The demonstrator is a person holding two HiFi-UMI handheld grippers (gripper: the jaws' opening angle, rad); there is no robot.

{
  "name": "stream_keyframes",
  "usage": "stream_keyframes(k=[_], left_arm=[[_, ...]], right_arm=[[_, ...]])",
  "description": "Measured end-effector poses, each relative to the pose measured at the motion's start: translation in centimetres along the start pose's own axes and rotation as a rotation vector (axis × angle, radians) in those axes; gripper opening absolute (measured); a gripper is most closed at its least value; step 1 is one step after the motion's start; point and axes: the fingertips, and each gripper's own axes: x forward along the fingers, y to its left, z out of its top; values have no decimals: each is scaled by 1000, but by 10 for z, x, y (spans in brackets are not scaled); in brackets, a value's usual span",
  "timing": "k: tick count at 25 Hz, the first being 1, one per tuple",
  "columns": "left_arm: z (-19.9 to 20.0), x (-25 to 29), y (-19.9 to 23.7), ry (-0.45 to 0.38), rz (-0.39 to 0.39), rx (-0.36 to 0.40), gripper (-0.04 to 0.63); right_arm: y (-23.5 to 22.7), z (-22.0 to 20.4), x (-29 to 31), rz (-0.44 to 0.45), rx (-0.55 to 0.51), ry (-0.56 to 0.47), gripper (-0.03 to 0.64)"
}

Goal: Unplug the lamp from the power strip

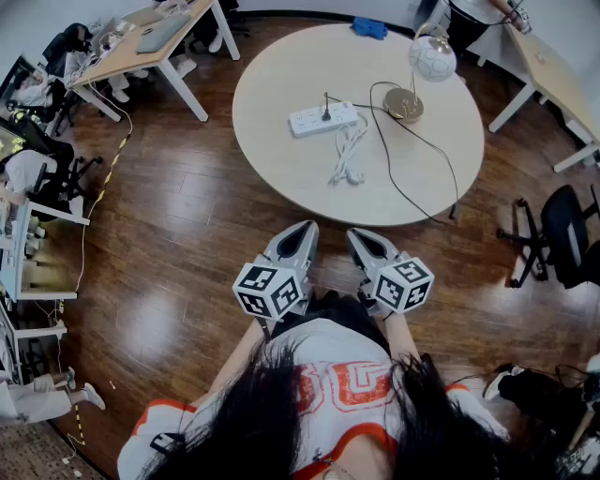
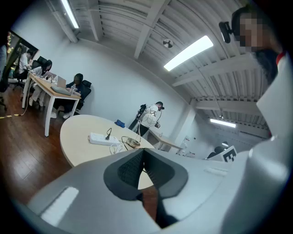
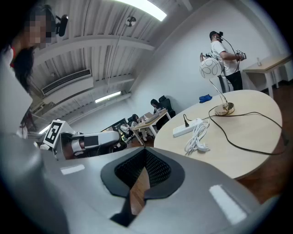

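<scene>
A white power strip [image 1: 323,119] lies on the round beige table [image 1: 281,169], with a black plug [image 1: 326,112] standing in it. Its black cable runs to the brass base [image 1: 405,105] of a lamp with a white globe shade [image 1: 431,58]. The strip's own white cord [image 1: 349,155] lies bundled beside it. Both grippers hang well short of the table, over the wood floor: my left gripper [image 1: 305,230] and my right gripper [image 1: 357,235] point toward the table edge, each shut with nothing held. The right gripper view shows the strip [image 3: 187,128] and lamp [image 3: 211,69] far ahead; the left gripper view shows the strip [image 2: 103,139].
The lamp cable loops over the table's right edge [image 1: 450,202]. A blue object [image 1: 369,28] lies at the table's far side. Desks stand at upper left [image 1: 155,37] and upper right [image 1: 548,70]; a black office chair [image 1: 567,234] is at right. A person [image 3: 224,50] stands behind the table.
</scene>
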Motion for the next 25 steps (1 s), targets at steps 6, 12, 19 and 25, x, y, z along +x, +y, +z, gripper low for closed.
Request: stream_keyframes(k=[6, 12, 19, 25], left_arm=[[8, 14, 2, 3, -3, 26, 0], [17, 35, 25, 19, -6, 25, 0], [58, 73, 62, 26, -63, 35, 0], [84, 101, 97, 55, -139, 57, 0]], right_arm=[[-11, 9, 11, 5, 8, -4, 2], [-23, 18, 33, -9, 18, 4, 2], [-39, 51, 77, -59, 7, -13, 2], [-50, 74, 117, -121, 26, -37, 2]])
